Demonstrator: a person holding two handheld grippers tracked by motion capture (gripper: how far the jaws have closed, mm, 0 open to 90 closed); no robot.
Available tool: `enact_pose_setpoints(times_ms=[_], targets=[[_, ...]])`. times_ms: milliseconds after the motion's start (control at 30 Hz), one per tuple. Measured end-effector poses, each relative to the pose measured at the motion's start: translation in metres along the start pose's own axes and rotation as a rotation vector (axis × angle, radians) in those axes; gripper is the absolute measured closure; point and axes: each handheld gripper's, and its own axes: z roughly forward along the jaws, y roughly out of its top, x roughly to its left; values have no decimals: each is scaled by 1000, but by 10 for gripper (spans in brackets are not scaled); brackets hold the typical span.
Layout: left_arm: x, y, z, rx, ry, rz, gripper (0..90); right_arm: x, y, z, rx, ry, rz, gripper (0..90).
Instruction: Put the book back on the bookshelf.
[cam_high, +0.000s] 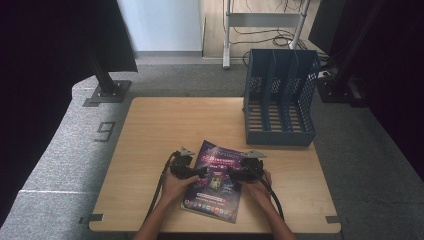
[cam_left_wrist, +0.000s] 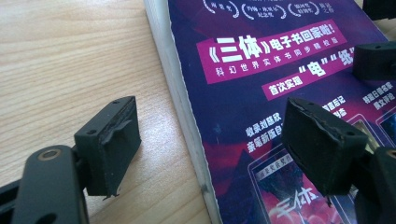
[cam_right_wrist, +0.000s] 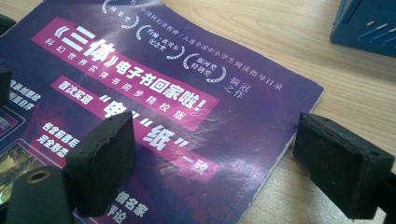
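A purple magazine (cam_high: 214, 197) with white and pink lettering lies flat on the wooden table (cam_high: 150, 130), near its front edge. My left gripper (cam_high: 204, 171) is at the magazine's left side and my right gripper (cam_high: 231, 174) at its right side, tips facing each other. In the left gripper view the left gripper (cam_left_wrist: 208, 105) is open and straddles the magazine's (cam_left_wrist: 280, 56) white edge, one pad over bare wood and one over the cover. In the right gripper view the right gripper (cam_right_wrist: 215, 126) is open across the magazine's (cam_right_wrist: 140, 93) other edge. Neither gripper's pads press on it.
A blue three-slot file rack (cam_high: 280, 100) stands at the table's back right, its corner (cam_right_wrist: 364, 28) in the right gripper view. The right gripper's black jaws (cam_left_wrist: 373, 60) sit farther along the cover in the left gripper view. Stands and cables are on the floor behind the table.
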Motion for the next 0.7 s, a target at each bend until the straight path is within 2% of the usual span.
enact_pose_setpoints(times_ms=[200,300,400,700], targets=[[-3,0,3,-2,-5,-1,194,0,0,0,0,0,0,125],[-8,0,4,-9,-41,0,226,0,0,0,1,1,0,125],[-13,0,6,-6,-18,15,225,0,0,0,1,5,-1,125],[-10,1,4,-7,-36,-27,258,-1,0,0,2,7,-4,123]])
